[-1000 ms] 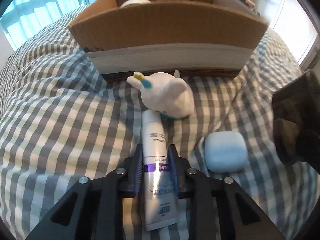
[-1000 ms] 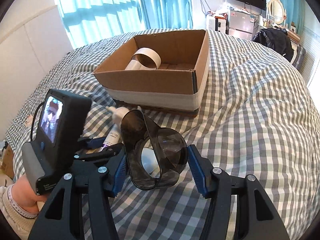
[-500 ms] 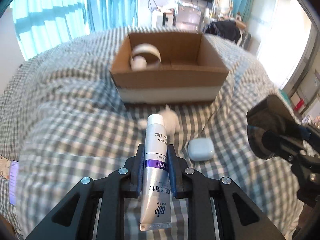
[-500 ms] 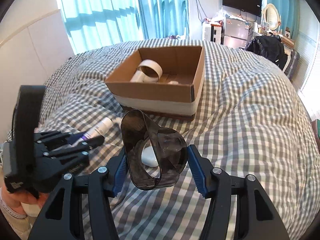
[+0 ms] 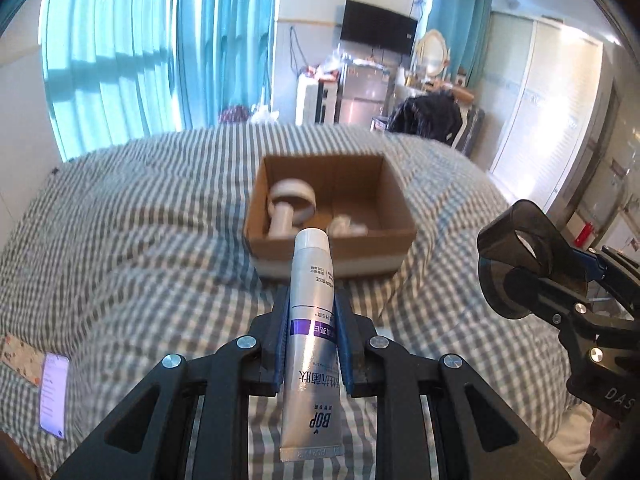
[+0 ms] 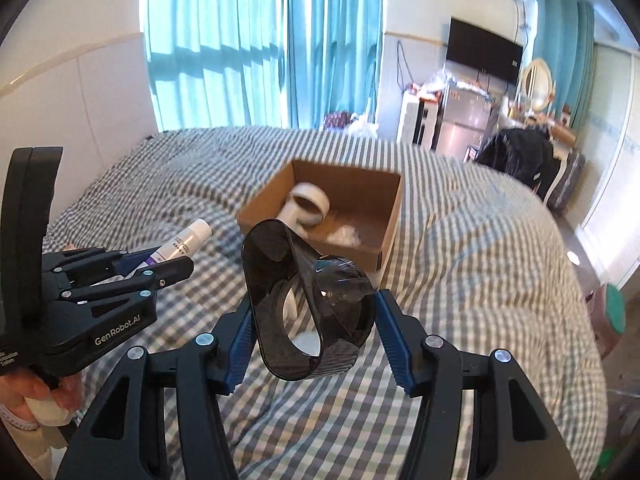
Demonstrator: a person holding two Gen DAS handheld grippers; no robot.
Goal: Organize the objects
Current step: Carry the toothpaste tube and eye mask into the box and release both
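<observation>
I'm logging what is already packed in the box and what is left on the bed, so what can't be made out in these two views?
- Small white item in the cardboard box: blurred in both views, unidentifiable.
- White items on the bed: right wrist view shows only bits through the dark cup in the right claw.
- Left wrist view: tube and left claw cover that bedding.
- Tube's small print: too small.

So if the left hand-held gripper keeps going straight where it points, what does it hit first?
Probably the cardboard box. The left hand-held gripper, shut on the tube, aims at the box's near wall and rim, and nothing shows in between. Depth is unclear, so the tube's cap might pass just over the rim.
</observation>
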